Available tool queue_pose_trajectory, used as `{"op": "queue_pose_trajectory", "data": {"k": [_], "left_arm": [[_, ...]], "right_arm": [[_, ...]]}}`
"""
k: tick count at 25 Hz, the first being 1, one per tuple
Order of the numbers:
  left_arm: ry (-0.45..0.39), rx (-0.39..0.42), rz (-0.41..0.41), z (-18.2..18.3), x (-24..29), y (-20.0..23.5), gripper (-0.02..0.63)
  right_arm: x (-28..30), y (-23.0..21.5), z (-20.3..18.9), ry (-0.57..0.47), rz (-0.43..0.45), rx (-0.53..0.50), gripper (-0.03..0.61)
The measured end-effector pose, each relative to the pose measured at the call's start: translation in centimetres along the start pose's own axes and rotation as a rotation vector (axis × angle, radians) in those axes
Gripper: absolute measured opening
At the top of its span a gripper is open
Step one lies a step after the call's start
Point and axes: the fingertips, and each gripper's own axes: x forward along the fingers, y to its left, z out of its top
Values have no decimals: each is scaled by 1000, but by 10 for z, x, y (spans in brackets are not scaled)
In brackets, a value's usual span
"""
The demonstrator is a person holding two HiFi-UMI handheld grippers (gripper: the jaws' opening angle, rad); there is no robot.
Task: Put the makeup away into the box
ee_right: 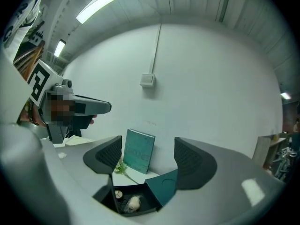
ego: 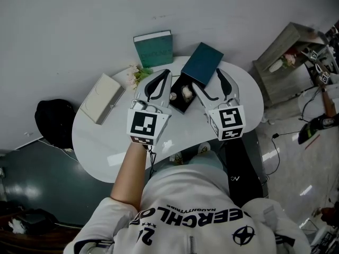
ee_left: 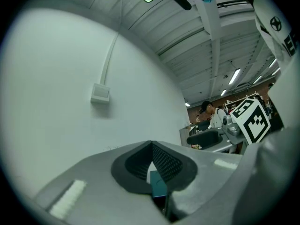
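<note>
An open black box sits at the middle of the white table, with a small round item and a pale wrapped item inside. Its teal lid leans at the box's far right side. My left gripper hovers just left of the box, jaws shut with nothing in them. My right gripper stands open to the box's right. In the right gripper view the box, wrapped item and lid lie low between the open gripper. The left gripper shows its pads touching.
A teal book stands upright at the table's back by the wall. A sprig of flowers lies in front of it. A flat white box rests at the table's left. A black bag sits on the floor at left.
</note>
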Motion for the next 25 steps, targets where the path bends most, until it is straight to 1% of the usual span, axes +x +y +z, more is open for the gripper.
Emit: {"op": "queue_pose_trajectory", "data": {"k": [5,6,7,8,11,22,25], "left_arm": [[-3,4,4,5,-4,-3,2],[-3,4,5,5,-4,-3,2],[-3,5,6,6,-4,-2,2],[-4,6,7,6,-4,-2,2],[-1,11,5,5,-5,0,2],[5,24,14,6,-11,2,2],[5,24,15,7,-12,5,2]], "right_arm": [[-7,2,5,-10,3,-16,349],[-9,2,8,-16,-1,-19,328],[-12,1,11,-22,-9,-24,191],[-13,0,13,-27,-18,-29,32],[-14,-2,19,-35,-30,-36,31],[-14,1,26,-66,-14,-27,31],[-13,4,29,-63,-14,-45,30]]}}
